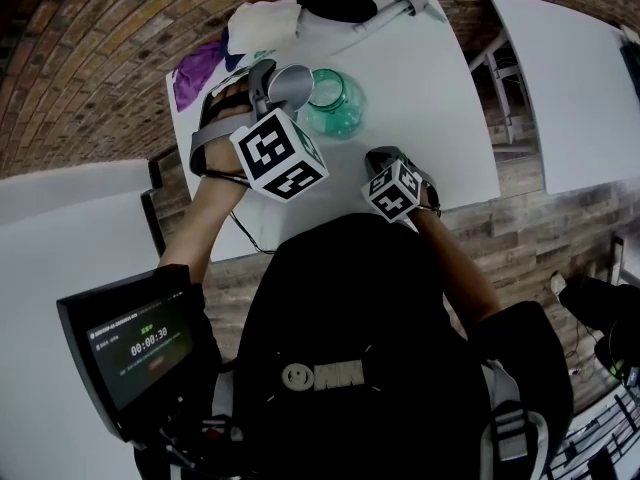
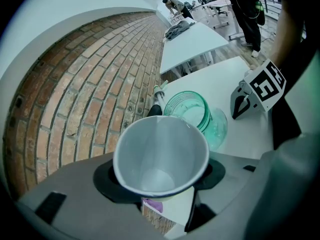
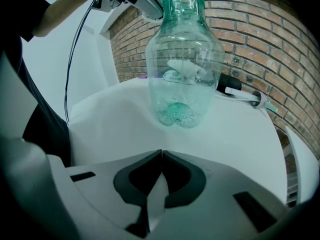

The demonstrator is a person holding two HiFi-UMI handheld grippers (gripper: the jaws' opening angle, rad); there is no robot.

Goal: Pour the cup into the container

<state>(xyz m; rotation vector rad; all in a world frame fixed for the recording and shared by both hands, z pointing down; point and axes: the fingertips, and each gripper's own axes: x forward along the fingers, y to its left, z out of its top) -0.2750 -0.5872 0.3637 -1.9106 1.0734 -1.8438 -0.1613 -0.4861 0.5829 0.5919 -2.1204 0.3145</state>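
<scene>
Cup (image 2: pixel 160 154): raised at the rim of container (image 1: pixel 335 103), on its left in head view, tipped so the mouth faces back along the jaws.

Pose: left forearm stretched out over table (image 1: pixel 430 128), left gripper (image 2: pixel 160 179) angled down toward container. Right gripper (image 3: pixel 161 156) on the near side of container, apart from it, also angled down.

Surroundings: container upright on table, small green beads (image 3: pixel 180 115) at its bottom. Beyond container: purple cloth (image 1: pixel 197 68), white cloth (image 1: pixel 262 23), tube-like tool (image 1: pixel 385 6). In head view, cup rim overlapping container mouth.

Tools: left jaws about half open, pads pressed on cup wall at either side. Right jaws closed together, pads touching, holding nothing.
</scene>
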